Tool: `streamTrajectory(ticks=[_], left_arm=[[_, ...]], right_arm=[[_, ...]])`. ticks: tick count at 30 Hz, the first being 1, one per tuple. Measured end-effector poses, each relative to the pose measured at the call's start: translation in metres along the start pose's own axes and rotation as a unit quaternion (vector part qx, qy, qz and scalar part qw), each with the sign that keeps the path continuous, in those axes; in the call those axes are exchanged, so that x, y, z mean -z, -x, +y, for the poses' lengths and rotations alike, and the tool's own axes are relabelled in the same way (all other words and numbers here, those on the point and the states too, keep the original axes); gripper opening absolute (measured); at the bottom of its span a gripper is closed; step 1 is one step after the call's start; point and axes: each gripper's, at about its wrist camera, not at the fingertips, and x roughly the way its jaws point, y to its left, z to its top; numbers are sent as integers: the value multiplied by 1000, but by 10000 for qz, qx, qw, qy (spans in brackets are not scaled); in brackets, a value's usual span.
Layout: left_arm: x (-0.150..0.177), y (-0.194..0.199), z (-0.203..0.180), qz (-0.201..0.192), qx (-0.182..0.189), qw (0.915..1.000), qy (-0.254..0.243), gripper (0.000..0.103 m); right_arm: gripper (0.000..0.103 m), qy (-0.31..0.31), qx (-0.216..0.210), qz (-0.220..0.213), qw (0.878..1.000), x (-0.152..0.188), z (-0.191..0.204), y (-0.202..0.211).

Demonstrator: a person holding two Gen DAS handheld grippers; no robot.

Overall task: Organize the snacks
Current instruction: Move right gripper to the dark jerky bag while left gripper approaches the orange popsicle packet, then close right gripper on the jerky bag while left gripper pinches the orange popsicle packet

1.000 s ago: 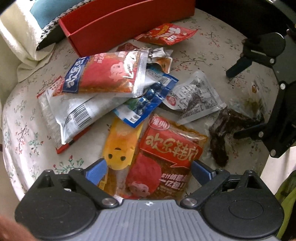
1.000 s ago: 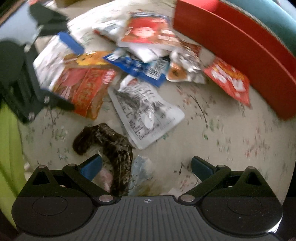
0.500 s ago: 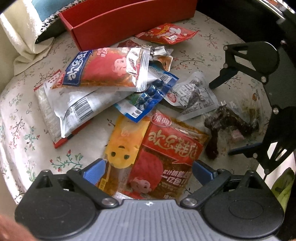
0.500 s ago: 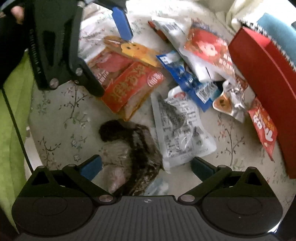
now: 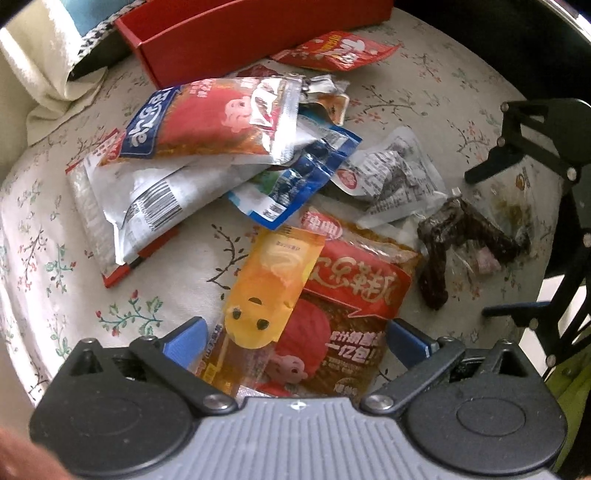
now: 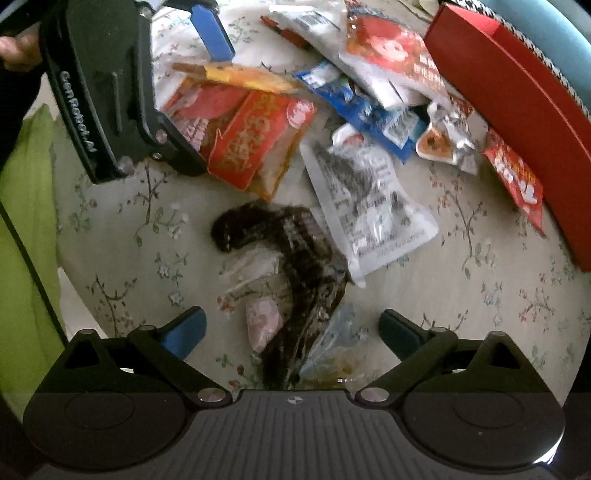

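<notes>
Setting: domestic room, round table in a home.
Evidence: floral-print tablecloth (image 5: 44,236) covering the table; loose retail snack packets (image 5: 218,122) scattered on it; red cardboard box (image 6: 524,110) at the far edge; cream cloth (image 5: 40,74) and blue cushion (image 6: 554,33) beyond; green fabric (image 6: 26,229) beside it.

Snack packets (image 5: 229,122) on floral tablecloth (image 5: 48,266)

Nine snack packets (image 5: 354,295), one red box (image 5: 236,33)
</notes>
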Motion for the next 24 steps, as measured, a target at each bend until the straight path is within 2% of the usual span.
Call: streamTrajectory(ticks=[5, 8, 10, 16, 21, 24], left_arm=[[-1, -6, -9, -11, -84, 9997, -229, 98], [-1, -4, -10, -45, 40, 9996, -277, 97], [-1, -5, -13, -50, 103, 9994, -327, 97], [0, -1, -28, -55, -52, 9964, -844, 97], [-6, 2, -23, 32, -113, 9953, -962, 97], [-11, 0, -12, 164, 128, 9965, -807, 96]], right_arm=[[103, -224, 5, -227, 9995, 11, 3, 2], [103, -338, -31, -306, 9990, 16, 2, 4], [103, -280, -6, -337, 9990, 18, 0, 5], [103, -133, 22, -366, 9992, 15, -6, 7], [94, -294, -49, -586, 9978, 17, -9, 17], [88, -713, -287, -699, 9946, 20, -26, 29]])
